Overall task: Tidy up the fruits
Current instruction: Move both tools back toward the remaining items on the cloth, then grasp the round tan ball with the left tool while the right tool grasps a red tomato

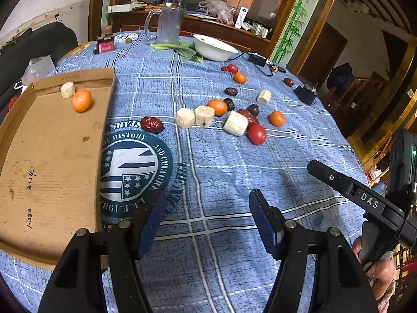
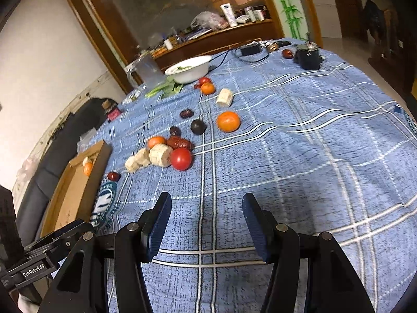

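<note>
Nearest the cameras, the left claw (image 1: 208, 203) hangs over the blue checked cloth (image 1: 221, 169) of the worktop with its jaws apart and nothing between them, and the right claw (image 2: 207, 208) does the same, its pads spread over bare cloth with nothing gripped. In the left wrist view a hand (image 1: 380, 268) shows at the lower right edge, holding the other tool. To the left of the left claw lies a flat cardboard tray (image 1: 52, 156), and at its far end sit one orange (image 1: 82, 100) and a pale cut chunk (image 1: 67, 90), just beside each other. Beyond the claws, the rest of the fruit is scattered on the cloth: a red date (image 1: 152, 124) just past the tray's corner, then a cluster of pale chunks (image 1: 195, 116), a red tomato (image 1: 257, 134) touching one of them, another orange (image 1: 277, 118) near it, and dark round fruits behind. Farther still lie a small tomato (image 1: 232, 68) and an orange (image 1: 239, 78) close together. At the far side stand a white bowl (image 1: 215, 48), green leaves (image 1: 182, 49) beside it, and a clear jug (image 1: 168, 24).
</note>
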Demonstrator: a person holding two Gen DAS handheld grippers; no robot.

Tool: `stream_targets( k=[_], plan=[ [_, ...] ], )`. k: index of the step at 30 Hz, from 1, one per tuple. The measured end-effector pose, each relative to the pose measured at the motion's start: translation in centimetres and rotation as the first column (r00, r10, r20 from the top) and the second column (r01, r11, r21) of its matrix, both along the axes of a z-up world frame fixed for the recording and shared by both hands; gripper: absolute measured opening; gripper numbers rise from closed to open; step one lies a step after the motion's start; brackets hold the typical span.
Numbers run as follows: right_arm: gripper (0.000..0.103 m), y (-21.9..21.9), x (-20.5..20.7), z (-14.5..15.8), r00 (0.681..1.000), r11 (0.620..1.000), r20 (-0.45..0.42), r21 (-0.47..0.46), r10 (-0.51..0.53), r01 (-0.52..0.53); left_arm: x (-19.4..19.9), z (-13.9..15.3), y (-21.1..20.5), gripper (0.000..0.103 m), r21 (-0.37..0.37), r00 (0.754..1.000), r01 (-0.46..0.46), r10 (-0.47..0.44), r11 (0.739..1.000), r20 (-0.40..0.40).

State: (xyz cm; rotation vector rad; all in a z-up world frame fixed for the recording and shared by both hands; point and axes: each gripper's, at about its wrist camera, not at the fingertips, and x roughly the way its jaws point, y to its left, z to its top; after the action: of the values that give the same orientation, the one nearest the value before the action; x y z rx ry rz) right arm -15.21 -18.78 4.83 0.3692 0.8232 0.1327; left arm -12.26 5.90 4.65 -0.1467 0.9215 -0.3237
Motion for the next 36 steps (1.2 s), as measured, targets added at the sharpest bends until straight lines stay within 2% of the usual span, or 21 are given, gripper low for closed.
stream_targets(
  k=[5, 9, 12, 15, 19, 21, 23, 28, 33, 36],
  plan=[
    [0.06, 1.2, 2.7, -0.5, 0.999, 0.999, -0.031, -0.031, 0.04, -0.041, 0.8, -0.5, 1.1, 0.065, -0.018, 1.0, -0.025, 0.025, 1.0, -0.008],
    [0.06, 2.6, 5.2, -0.7, 0.996, 0.992, -0.044, -0.098, 0.075, -0.079, 1.6, -0.2, 1.4, 0.065, -0.013, 1.0, -0.029, 0.029, 0.999, -0.001],
    [0.06, 3.4, 7.0, -1.1, 0.994, 0.986, -0.062, -0.139, 0.089, -0.097, 2.7, 0.5, 1.1, 0.065, 0.022, 0.999, -0.021, 0.021, 1.0, 0.025],
    [0.06, 4.1, 8.4, -1.5, 0.992, 0.98, -0.077, -0.166, 0.099, -0.11, 4.4, 0.8, 0.1, 0.065, 0.088, 0.999, -0.001, -0.003, 0.996, 0.05],
    [0.06, 4.8, 9.3, -1.6, 0.992, 0.972, -0.072, -0.202, 0.108, -0.12, 7.4, 0.6, -1.0, 0.065, 0.111, 0.997, 0.039, -0.046, 0.993, 0.063],
    [0.06, 5.1, 9.6, -1.7, 0.991, 0.969, -0.072, -0.215, 0.112, -0.125, 8.8, 0.2, -1.5, 0.053, 0.135, 0.996, 0.055, -0.065, 0.989, 0.066],
    [0.06, 5.3, 9.8, -2.0, 0.99, 0.968, -0.074, -0.215, 0.118, -0.131, 10.3, -0.4, -1.8, 0.048, 0.152, 0.995, 0.078, -0.086, 0.985, 0.044],
    [0.054, 5.5, 10.4, -2.7, 0.989, 0.966, -0.085, -0.217, 0.124, -0.14, 13.1, -1.8, -2.4, 0.047, 0.186, 0.994, 0.105, -0.103, 0.977, -0.019],
    [0.054, 5.6, 10.5, -2.7, 0.989, 0.963, -0.069, -0.23, 0.131, -0.144, 14.1, -2.7, -2.7, 0.047, 0.186, 0.99, 0.136, -0.126, 0.973, -0.065],
    [0.052, 5.6, 10.5, -2.7, 0.989, 0.962, -0.064, -0.233, 0.13, -0.142, 14.2, -3.2, -3.3, 0.047, 0.211, 0.988, 0.148, -0.133, 0.966, -0.084]
  ],
)
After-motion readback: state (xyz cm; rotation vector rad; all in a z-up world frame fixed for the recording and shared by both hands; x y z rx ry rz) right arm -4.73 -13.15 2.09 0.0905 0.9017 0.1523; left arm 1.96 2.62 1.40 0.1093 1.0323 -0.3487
